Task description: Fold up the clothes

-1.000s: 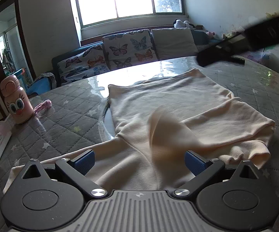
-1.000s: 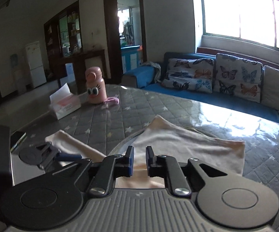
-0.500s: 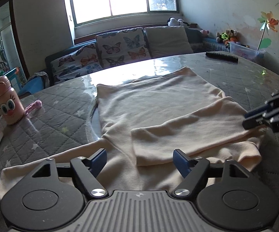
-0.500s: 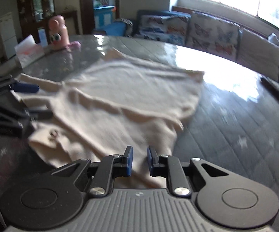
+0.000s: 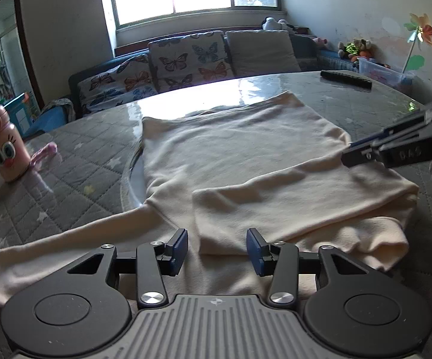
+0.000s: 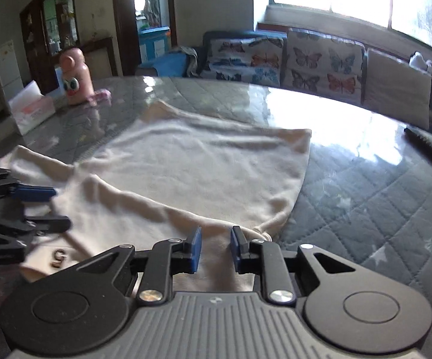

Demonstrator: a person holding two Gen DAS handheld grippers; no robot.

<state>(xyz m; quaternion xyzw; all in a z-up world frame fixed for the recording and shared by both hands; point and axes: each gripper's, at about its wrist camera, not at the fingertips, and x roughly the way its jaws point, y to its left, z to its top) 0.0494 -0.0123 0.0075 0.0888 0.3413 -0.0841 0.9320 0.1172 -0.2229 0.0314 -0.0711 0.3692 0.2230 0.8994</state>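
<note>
A cream long-sleeved top (image 5: 233, 149) lies flat on the grey quilted table; it also shows in the right wrist view (image 6: 192, 167). Its right sleeve (image 5: 290, 200) is folded across the body. Its left sleeve (image 5: 75, 245) stretches out toward the near left edge. My left gripper (image 5: 216, 249) is open and empty over the near hem, just at the folded sleeve's end. My right gripper (image 6: 215, 249) is open over the top's right edge, with cloth between its fingers, not clamped. It shows at the right in the left wrist view (image 5: 350, 152).
A pink cartoon bottle (image 5: 2, 146) and a tissue box (image 6: 32, 110) stand at the table's left. A black remote (image 5: 346, 79) lies at the far right. A round glass turntable (image 5: 130, 179) sits under the top. A sofa with butterfly cushions (image 5: 186, 62) is behind the table.
My right gripper laid the right sleeve across the body, opened and moved down to the top's right edge. My left gripper's fingers narrowed a little but stay open.
</note>
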